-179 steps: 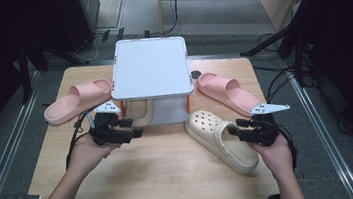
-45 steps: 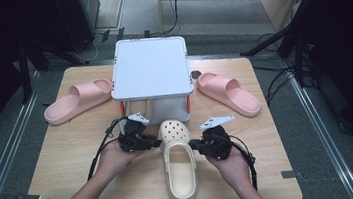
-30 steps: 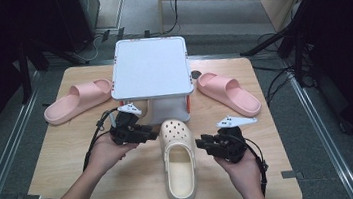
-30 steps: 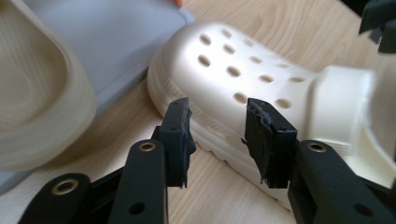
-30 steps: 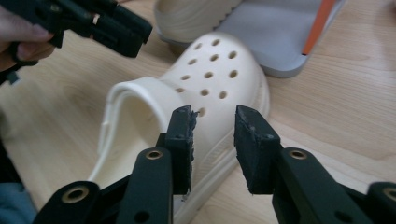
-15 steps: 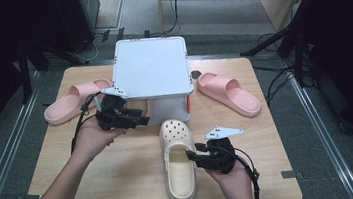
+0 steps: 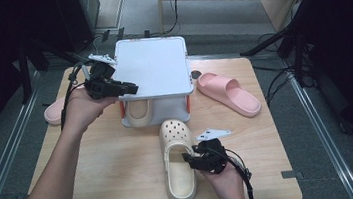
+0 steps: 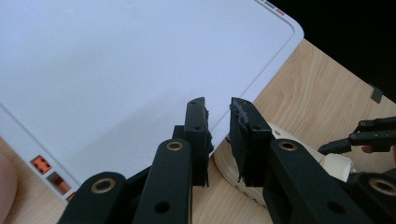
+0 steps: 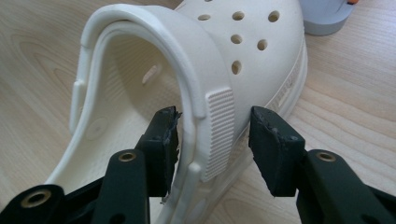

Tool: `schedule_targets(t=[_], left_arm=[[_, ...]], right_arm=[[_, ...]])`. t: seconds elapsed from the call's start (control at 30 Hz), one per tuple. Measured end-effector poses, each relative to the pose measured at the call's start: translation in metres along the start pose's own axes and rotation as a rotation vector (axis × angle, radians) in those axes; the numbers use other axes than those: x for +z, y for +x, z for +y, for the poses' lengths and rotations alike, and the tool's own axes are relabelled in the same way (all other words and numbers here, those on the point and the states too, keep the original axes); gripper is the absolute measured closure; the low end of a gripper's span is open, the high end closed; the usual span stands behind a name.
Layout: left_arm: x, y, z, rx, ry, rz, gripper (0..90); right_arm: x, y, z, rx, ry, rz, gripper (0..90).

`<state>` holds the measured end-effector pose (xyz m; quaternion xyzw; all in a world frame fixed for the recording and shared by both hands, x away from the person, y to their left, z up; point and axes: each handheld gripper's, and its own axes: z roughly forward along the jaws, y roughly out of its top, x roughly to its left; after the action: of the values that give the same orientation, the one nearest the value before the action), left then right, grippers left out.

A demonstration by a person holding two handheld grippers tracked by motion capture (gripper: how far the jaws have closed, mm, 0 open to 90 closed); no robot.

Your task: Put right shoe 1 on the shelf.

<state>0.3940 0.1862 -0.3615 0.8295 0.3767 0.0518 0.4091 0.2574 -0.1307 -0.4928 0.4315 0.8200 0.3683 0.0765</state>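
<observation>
A cream clog (image 7: 178,164) lies on the wooden table, toe toward a white shelf stand (image 7: 154,72). My right gripper (image 7: 187,159) is at its right side. In the right gripper view this gripper (image 9: 215,135) straddles the clog's strap and side wall (image 9: 219,116). Its jaws have just been opening, and the right pad (image 9: 271,140) stands clear of the wall. My left gripper (image 7: 130,89) hovers at the stand's left edge. Its jaws (image 8: 218,135) have just been closing to a narrow gap with nothing between them. A second cream clog (image 7: 138,111) sits under the stand.
One pink slide (image 7: 229,93) lies right of the stand, another (image 7: 55,111) at the left behind my left forearm. The stand's white top (image 8: 116,70) lies close under the left gripper. Bare table (image 7: 113,177) lies left of the clog.
The left gripper has risen and moved back left, from beside the clog's toe to the stand's top edge, and its jaws narrowed. The right gripper slid along the clog toward its heel.
</observation>
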Motion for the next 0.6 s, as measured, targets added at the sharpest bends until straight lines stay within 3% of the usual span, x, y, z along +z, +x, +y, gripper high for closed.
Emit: schedule_targets(t=[0.17,0.3,0.47,0.6], left_arm=[[-0.002,0.009,-0.006,-0.02,-0.007,0.004,76.8],[0.001,0.018,-0.013,-0.035,-0.003,0.049,76.4],[0.001,0.022,-0.015,-0.033,-0.013,0.069,76.8],[0.002,0.021,-0.016,-0.033,-0.018,0.053,77.3]], right_arm=[[0.004,-0.002,0.001,0.011,-0.004,-0.004,51.7],[0.006,-0.003,0.001,0.024,-0.005,-0.011,50.1],[0.01,-0.004,0.002,0.034,-0.013,-0.022,50.8],[0.01,-0.006,0.003,0.057,-0.024,-0.016,56.0]])
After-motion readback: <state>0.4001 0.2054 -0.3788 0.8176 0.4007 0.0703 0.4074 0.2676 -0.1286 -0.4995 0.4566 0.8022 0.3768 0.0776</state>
